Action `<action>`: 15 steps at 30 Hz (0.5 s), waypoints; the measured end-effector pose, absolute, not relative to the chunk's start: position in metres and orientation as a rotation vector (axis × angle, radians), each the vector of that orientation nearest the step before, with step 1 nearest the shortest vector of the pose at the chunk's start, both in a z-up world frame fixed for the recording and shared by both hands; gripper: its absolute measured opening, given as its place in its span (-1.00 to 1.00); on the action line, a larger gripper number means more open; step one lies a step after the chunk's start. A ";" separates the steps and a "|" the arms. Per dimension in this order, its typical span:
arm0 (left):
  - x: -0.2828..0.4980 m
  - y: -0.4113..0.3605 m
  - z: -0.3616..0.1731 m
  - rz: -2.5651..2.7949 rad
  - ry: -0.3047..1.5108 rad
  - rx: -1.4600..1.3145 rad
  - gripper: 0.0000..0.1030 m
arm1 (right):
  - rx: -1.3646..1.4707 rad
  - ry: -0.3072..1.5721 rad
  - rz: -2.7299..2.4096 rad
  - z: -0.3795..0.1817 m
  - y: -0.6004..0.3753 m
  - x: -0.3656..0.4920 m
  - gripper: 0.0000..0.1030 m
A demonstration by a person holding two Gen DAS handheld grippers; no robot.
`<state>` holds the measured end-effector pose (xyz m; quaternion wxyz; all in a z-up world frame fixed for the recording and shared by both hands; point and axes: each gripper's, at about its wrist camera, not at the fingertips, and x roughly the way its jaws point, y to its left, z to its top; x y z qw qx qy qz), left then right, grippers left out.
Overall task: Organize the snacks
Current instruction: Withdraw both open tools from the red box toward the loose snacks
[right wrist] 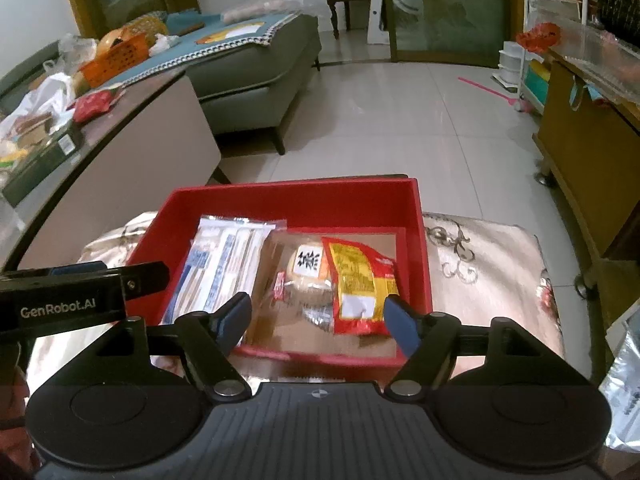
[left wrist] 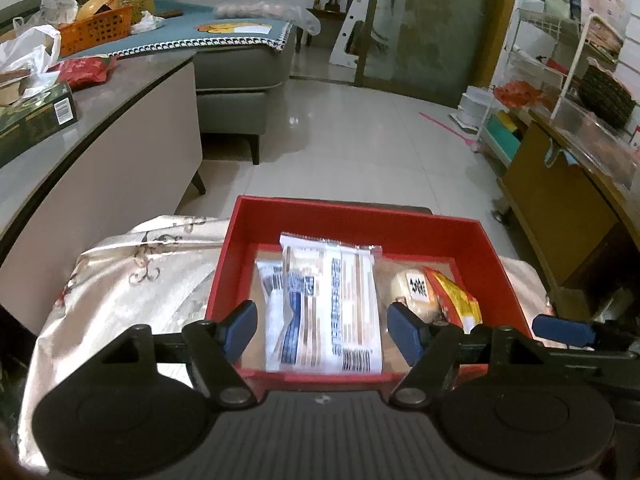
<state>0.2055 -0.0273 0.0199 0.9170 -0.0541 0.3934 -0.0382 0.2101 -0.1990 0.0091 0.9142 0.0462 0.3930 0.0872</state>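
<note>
Both grippers, left gripper (left wrist: 322,326) and right gripper (right wrist: 318,316), hover with jaws apart and empty above the red box (right wrist: 420,240), white packet (left wrist: 332,300) lengthwise under the left, red-yellow packet (right wrist: 360,284) nearer the right

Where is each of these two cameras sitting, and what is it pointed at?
Left wrist: on the left gripper, angled down at the red box; its own fingers show, the right gripper at the edge.
Right wrist: on the right gripper, above the box's right side; the left gripper intrudes.
Shared: box, white packet, red-yellow packet.
</note>
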 end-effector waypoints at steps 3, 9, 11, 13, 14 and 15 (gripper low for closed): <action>0.198 -0.027 0.020 -0.081 0.811 -0.096 0.26 | 0.090 0.810 0.184 0.012 -0.199 0.202 0.54; 0.186 -0.018 0.015 -0.084 0.847 -0.112 0.27 | 0.099 0.827 0.187 0.009 -0.201 0.188 0.55; 0.182 -0.016 0.012 -0.081 0.861 -0.115 0.27 | 0.102 0.838 0.188 0.006 -0.201 0.183 0.55; 0.177 -0.012 0.008 -0.077 0.877 -0.117 0.27 | 0.102 0.848 0.188 0.004 -0.201 0.179 0.55; 0.175 -0.010 0.008 -0.076 0.884 -0.123 0.27 | 0.101 0.851 0.189 0.004 -0.201 0.177 0.55; 0.172 -0.008 0.007 -0.075 0.891 -0.130 0.27 | 0.101 0.855 0.192 0.003 -0.200 0.174 0.55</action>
